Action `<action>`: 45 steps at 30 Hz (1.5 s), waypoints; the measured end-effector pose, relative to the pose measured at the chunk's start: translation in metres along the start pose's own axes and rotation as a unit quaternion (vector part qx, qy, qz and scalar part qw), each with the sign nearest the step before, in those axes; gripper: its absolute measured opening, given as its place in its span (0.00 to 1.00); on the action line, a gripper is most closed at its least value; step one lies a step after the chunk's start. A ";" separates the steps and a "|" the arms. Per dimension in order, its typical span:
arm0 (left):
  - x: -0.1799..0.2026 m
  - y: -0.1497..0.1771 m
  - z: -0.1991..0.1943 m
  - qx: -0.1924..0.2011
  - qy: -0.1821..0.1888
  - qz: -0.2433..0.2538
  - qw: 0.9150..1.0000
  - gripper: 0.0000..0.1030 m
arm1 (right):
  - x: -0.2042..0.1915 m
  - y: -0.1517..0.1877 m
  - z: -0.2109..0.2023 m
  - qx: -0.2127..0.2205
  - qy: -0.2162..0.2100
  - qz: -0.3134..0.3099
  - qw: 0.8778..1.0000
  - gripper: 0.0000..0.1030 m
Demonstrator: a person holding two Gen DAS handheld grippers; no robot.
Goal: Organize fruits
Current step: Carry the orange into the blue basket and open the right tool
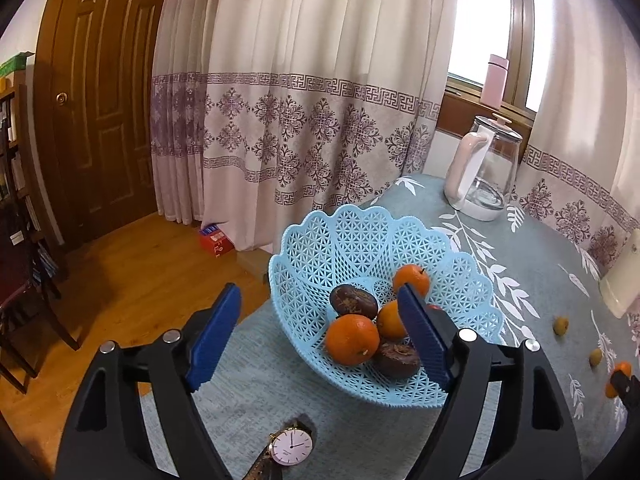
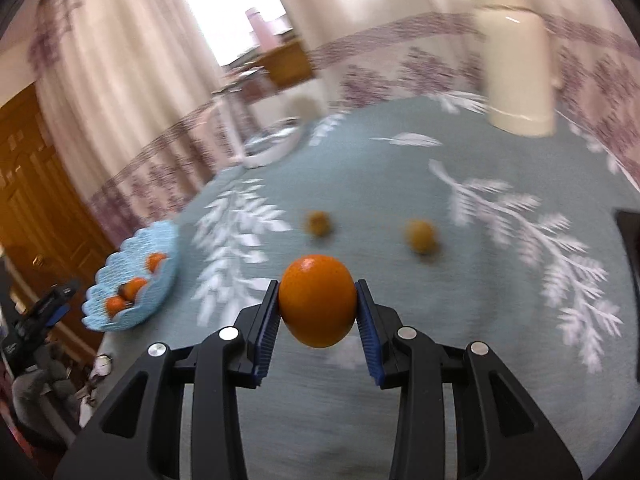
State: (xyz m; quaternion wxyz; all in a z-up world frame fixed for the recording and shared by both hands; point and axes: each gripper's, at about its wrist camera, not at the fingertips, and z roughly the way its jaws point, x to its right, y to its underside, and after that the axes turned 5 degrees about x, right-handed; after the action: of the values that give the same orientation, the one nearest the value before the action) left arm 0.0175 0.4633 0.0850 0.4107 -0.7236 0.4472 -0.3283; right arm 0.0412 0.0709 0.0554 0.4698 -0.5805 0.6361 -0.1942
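Teal leaf-print tablecloth (image 2: 360, 184). Right gripper (image 2: 317, 312) clamping round orange mandarin (image 2: 317, 300), bound for far-left blue lattice plastic basket (image 2: 160, 240); left gripper (image 1: 320, 332) spread, empty.

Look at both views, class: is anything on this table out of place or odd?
Yes. Two small yellowish fruits lie loose on the tablecloth, outside the blue basket. A wristwatch lies near the table edge, unrelated to fruit.

Glass kettle (image 1: 482, 168) with pink handle upright on teal leaf-print tablecloth (image 1: 532, 280). Pink bottle (image 1: 495, 80) on windowsill. Wristwatch (image 1: 290, 446) at near table edge. Cream jug (image 2: 520, 72) upright, blurred. Red box (image 1: 216, 240) on wood floor beside patterned curtain (image 1: 300, 120).
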 end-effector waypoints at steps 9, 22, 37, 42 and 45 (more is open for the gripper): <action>-0.007 -0.006 -0.008 0.014 0.007 0.004 1.000 0.80 | -0.098 -0.005 0.031 -0.027 -0.097 -0.052 0.994 0.36; -0.023 -0.017 -0.012 0.014 0.010 -0.021 1.000 0.82 | -0.193 -0.003 0.086 -0.059 -0.127 -0.120 0.983 0.36; -0.027 -0.017 -0.006 0.008 0.010 -0.023 1.000 0.82 | -0.188 0.000 0.097 -0.061 -0.106 -0.110 0.986 0.42; -0.025 -0.015 -0.006 0.007 0.013 -0.019 1.000 0.82 | -0.171 0.003 0.092 -0.061 -0.098 -0.088 0.989 0.42; -0.022 -0.014 -0.007 0.006 0.016 -0.016 1.000 0.82 | -0.163 0.004 0.087 -0.060 -0.094 -0.079 0.991 0.42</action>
State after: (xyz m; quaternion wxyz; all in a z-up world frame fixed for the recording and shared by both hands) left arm 0.0090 0.4848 0.0985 0.4027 -0.7227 0.4399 -0.3492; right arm 0.0920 0.2477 0.0706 0.4755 -0.6713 0.5519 -0.1368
